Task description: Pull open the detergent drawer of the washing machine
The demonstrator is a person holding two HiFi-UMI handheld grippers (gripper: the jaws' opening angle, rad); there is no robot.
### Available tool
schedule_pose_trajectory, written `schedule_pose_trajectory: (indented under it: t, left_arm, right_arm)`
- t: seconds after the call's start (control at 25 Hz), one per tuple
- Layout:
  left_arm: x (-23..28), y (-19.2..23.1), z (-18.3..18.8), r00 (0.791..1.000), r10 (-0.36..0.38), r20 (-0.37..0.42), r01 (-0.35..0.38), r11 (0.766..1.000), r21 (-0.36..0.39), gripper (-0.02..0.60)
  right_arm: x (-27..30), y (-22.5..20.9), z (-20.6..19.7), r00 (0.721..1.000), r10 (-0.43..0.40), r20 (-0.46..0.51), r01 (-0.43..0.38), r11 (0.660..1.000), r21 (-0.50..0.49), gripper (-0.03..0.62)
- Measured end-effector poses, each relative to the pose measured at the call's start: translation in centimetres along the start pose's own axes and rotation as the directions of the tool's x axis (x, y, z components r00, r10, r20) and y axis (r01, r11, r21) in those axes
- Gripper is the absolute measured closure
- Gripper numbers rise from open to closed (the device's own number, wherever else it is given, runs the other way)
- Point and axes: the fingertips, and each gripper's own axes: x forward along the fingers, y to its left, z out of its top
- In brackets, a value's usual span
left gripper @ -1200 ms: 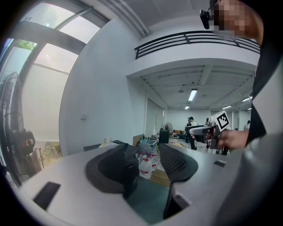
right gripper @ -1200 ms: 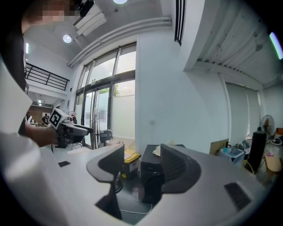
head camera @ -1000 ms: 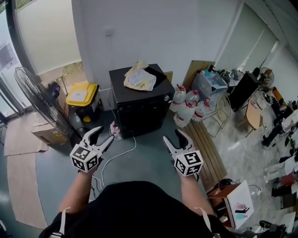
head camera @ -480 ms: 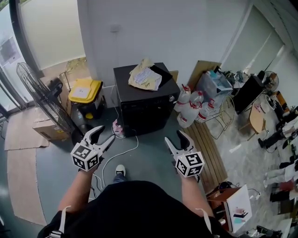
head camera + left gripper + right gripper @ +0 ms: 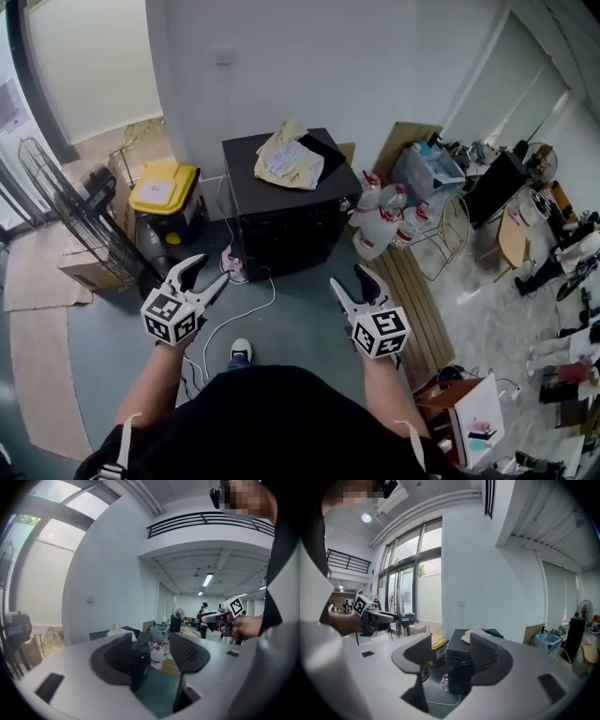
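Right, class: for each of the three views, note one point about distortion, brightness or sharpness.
Head view: even daylight, black boxy washing machine sharp, white wall edges bowed. Left gripper view: fisheye with black corners, bright window upper left, open left gripper looming large. Right gripper view: same fisheye, open right gripper large, windows washed out.

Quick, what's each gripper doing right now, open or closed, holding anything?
Left gripper: open, holding nothing.
Right gripper: open, holding nothing.

Head cam: high above, looking steeply down at washing machine (image 5: 286, 202). Both gripper cams: lower, well back, facing it. All three share it.
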Motion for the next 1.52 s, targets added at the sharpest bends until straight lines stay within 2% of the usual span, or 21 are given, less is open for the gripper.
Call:
schedule_pose_trajectory:
  t: [0.56,1.52]
  left_arm:
    - [4.6,4.3,-0.4,0.999,-0.022,-0.039,0.021,1.000,-0.012,0.324]
    - [10.4,11.6,1.2,0.993,-0.108,-0.046,0.109,0.994,0.021,0.324]
  right_arm:
    - [5.0,-2.7,-0.4,0.999,-0.013,-0.034,0.014,0.999,0.030,0.341]
    - [12.5,-3.2,1.6,0.996,-0.075,-0.051,0.077,0.996,0.039,0.339]
